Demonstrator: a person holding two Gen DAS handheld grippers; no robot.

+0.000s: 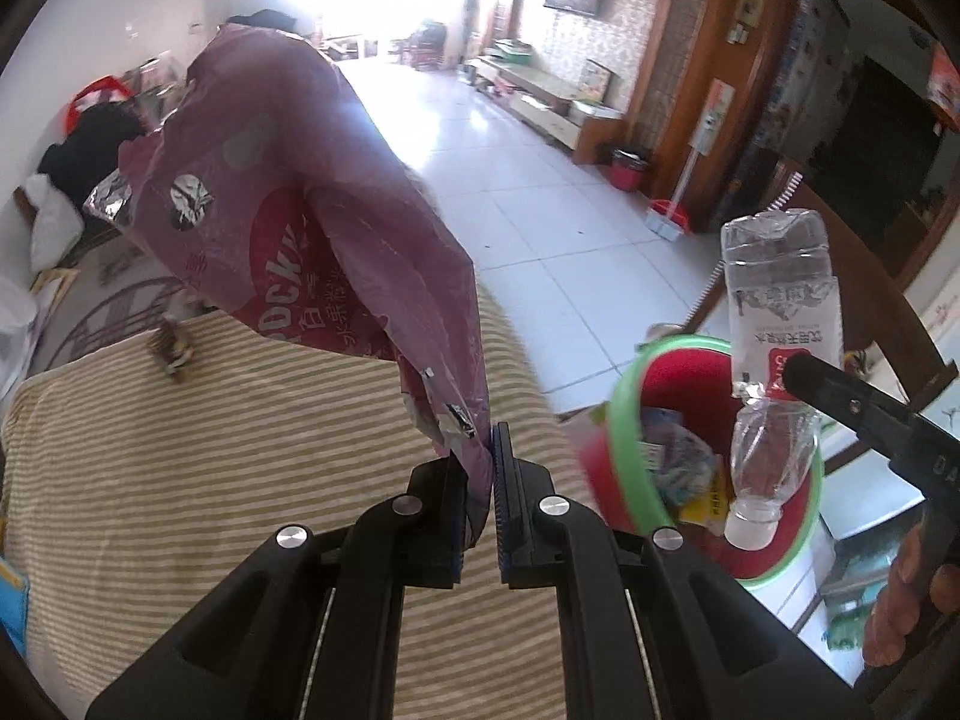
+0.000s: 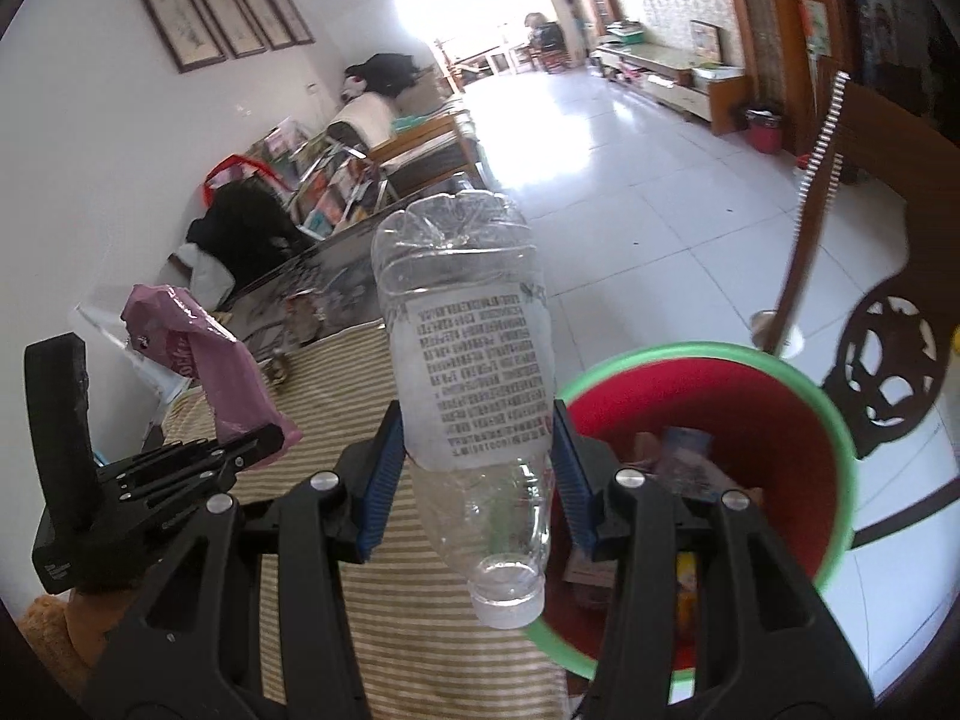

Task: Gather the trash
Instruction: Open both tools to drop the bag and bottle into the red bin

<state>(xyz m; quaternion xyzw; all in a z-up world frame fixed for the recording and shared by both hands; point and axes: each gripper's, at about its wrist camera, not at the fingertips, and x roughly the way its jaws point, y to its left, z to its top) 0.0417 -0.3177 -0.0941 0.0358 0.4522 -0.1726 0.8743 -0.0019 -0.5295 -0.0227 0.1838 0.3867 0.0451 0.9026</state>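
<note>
Pink foil makes up the snack bag (image 1: 312, 240) pinched in my left gripper (image 1: 480, 504): its lower corner is clamped flat between the two fingers (image 1: 507, 480), which are closed tight on it, and the rest of the bag stands up and leans away over the desk (image 1: 210, 480). My right gripper (image 2: 477, 468) holds a clear plastic bottle (image 2: 468, 360), empty and crumpled, neck down with its white cap lowest; its fingers (image 2: 381, 480) press the labelled middle from either side, partly open to fit its width. From the left wrist view I see the bottle hanging over the near rim of a red bin with a green rim (image 1: 630, 420) that already has wrappers in it. A striped beige-and-white cloth covers the desk. Beyond it I see a white tiled floor (image 2: 660, 180), framed pictures (image 2: 222, 18) on a white wall and a carved wooden chair (image 2: 888, 360).
</note>
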